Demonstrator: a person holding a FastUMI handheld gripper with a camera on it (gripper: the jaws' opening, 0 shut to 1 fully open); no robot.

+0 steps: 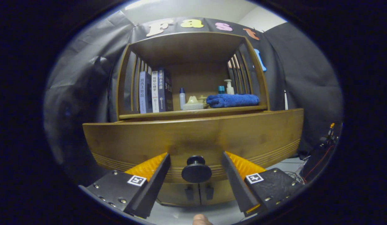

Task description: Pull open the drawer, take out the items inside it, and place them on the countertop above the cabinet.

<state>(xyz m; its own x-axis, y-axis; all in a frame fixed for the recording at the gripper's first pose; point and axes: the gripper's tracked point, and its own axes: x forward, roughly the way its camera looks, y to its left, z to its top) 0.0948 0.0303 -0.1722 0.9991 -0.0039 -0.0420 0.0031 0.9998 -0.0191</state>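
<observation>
The claw [196, 175] is spread wide, its fingers on either side of the round drawer knob [196, 170] and touching nothing. The knob sits between the fingers on the front of the closed drawer [193, 137], so the items inside are hidden. To grip well, centre the fingers on the knob, close until both press on it, then pull straight back, level with the drawer's travel. Beyond the claw, the desk [284, 110] above the cabinet carries a shelf unit [187, 43] holding books [154, 92], bottles [182, 97] and a blue towel [233, 100]; only narrow strips flanking it look free. Below the knob, two cabinet doors [198, 192] meet. A fingertip [200, 220] shows beneath the claw.
</observation>
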